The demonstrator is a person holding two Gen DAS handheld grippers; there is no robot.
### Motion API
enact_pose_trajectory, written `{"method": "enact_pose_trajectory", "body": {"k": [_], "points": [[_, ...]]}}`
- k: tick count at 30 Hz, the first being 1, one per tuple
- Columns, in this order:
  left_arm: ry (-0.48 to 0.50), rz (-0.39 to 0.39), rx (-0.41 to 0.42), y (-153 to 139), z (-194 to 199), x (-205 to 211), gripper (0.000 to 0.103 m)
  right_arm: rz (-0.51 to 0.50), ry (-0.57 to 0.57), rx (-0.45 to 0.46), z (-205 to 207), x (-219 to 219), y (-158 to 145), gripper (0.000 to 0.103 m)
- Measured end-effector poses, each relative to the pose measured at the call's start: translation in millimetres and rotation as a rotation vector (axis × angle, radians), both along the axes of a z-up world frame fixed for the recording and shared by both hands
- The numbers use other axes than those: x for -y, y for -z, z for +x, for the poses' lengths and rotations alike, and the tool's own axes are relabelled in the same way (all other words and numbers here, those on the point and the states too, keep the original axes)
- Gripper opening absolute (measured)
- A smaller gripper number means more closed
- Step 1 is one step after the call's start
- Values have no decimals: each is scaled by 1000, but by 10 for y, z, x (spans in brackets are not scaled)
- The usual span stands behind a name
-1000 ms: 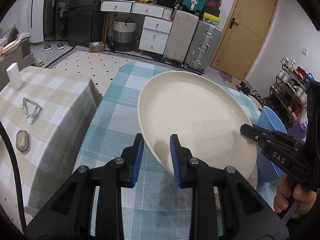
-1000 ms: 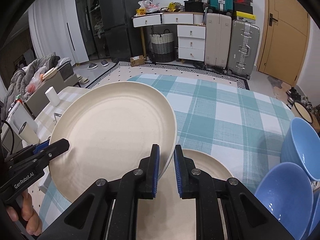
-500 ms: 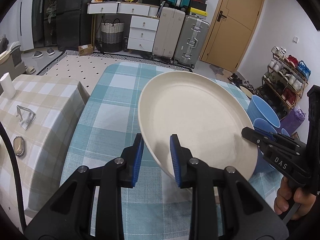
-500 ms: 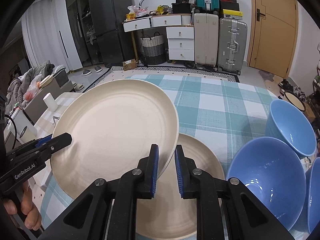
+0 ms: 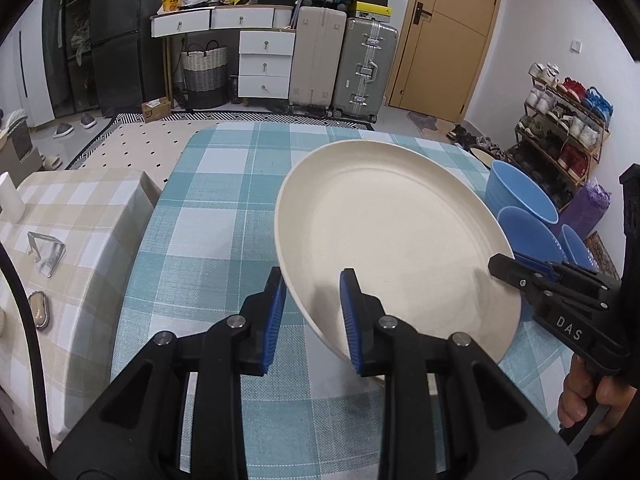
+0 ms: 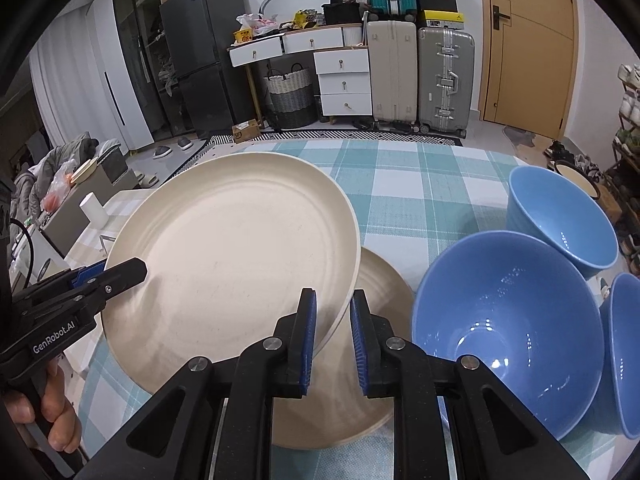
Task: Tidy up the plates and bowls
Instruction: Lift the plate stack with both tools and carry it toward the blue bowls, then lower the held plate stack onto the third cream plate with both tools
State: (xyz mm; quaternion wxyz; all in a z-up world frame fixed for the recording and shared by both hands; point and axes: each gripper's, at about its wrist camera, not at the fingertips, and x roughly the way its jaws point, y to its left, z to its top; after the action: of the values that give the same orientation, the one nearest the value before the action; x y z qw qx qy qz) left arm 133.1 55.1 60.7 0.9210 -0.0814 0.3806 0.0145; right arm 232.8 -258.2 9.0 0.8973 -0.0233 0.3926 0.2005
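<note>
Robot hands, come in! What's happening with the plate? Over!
Left gripper and right gripper both shut on cream plate, tilted above second plate. Blue bowls close on right.

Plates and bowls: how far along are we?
Done: one cream plate lies on the checked table. In hand: both the left gripper and right gripper hold a second plate above it. Left: setting it down; three blue bowls remain unstacked.

Across the top of my left feed I see a woven basket (image 5: 204, 76), white drawers (image 5: 265, 64), two suitcases (image 5: 344, 60) and a wooden door (image 5: 444, 36); shoe rack (image 5: 560, 120) at right.
</note>
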Motion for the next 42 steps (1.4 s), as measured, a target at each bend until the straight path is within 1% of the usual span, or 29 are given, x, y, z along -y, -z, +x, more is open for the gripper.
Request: {"method": "enact_pose_trajectory", "body": {"k": [4, 14, 26, 30, 36, 42], "points": [[19, 19, -15, 55, 30, 59, 24, 5, 16, -4, -56, 57, 51, 18], [40, 22, -47, 229, 150, 70, 24, -14, 32, -17, -143, 87, 194, 19], [65, 53, -85, 440, 255, 112, 24, -18, 46, -41, -236, 116, 334, 19], [74, 78, -92, 492, 285, 163, 24, -32, 50, -52, -271, 124, 391, 19], [83, 86, -102, 562, 322, 222, 24, -40, 60, -49, -296, 165, 442, 19], [82, 118, -109, 628, 347, 310, 24, -64, 71, -37, -312, 177, 470, 19]]}}
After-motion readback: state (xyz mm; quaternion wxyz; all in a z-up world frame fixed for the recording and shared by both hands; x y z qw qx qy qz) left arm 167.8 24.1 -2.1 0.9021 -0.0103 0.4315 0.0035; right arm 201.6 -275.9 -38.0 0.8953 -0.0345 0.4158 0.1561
